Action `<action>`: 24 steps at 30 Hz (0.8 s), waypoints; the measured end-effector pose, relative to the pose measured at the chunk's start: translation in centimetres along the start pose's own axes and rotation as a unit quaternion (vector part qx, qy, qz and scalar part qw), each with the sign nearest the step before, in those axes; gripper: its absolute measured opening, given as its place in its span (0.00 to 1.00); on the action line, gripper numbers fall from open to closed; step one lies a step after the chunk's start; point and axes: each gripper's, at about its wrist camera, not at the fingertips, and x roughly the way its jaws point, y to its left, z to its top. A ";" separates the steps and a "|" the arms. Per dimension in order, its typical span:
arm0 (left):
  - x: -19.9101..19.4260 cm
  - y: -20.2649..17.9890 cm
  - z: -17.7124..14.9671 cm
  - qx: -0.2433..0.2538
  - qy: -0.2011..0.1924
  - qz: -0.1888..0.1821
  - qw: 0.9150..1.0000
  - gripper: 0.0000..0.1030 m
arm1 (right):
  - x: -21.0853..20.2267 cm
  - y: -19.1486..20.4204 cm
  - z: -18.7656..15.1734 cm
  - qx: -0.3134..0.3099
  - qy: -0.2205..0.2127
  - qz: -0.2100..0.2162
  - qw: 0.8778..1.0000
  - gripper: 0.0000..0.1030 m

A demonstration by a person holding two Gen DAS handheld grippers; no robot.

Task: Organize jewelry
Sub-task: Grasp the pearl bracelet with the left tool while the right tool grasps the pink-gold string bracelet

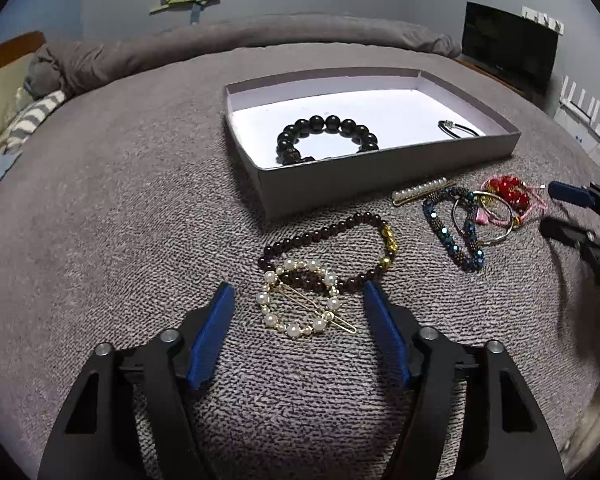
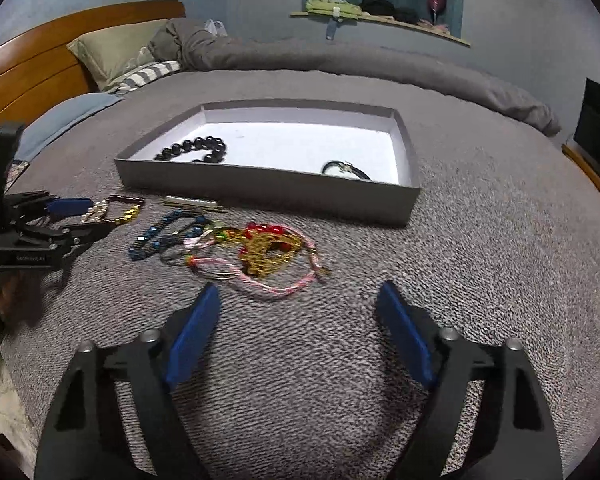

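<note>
A shallow grey cardboard box (image 1: 384, 168) with a white floor sits in the upper middle of the left wrist view, on a grey, nubby woven blanket (image 1: 120, 208). Inside it, toward its left part, lies a bracelet of large glossy black round beads (image 1: 327, 138); near its right wall lies a thin black cord band with a small metallic charm (image 1: 458, 128).

The rest of the jewelry lies on the blanket in front of the box. At frame centre, a loop of small dark reddish-brown beads with gold accent beads (image 1: 332, 248) overlaps a round hair clip of white pearls on a thin gold wire frame (image 1: 300, 300). To the right, just beside the box's front wall, is a straight gold pin lined with pearls (image 1: 420, 190). Below it, a tubular bracelet of iridescent blue-black faceted beads (image 1: 454, 232) tangles with a plain silver ring bangle (image 1: 484, 216) and a cluster of shiny red beads on pink braided cord (image 1: 510, 196).

The left gripper (image 1: 298, 290) has its blue-padded fingers spread wide, one on each side of the pearl clip, and it holds nothing. The right gripper (image 2: 296, 292) is likewise wide open and empty, low over bare blanket just below the pink cord (image 2: 276, 284), which in that view is slightly blurred with a gold-coloured charm piece (image 2: 266, 250).
</note>
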 end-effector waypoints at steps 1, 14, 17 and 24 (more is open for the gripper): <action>0.0 -0.2 0.0 0.005 0.000 -0.003 1.000 0.54 | 0.0 -0.2 0.0 0.006 -0.001 0.003 1.000 0.72; -0.3 -0.8 0.0 0.017 0.000 -0.005 1.000 0.41 | -0.3 -0.4 0.5 0.031 -0.008 0.034 0.999 0.56; -0.3 -0.9 0.1 0.017 0.001 -0.004 1.000 0.41 | -0.2 0.0 0.7 0.023 -0.017 0.024 0.999 0.55; -0.3 -0.8 0.1 0.015 0.003 -0.007 1.000 0.41 | 0.1 2.6 1.0 -0.041 -0.032 0.021 0.998 0.42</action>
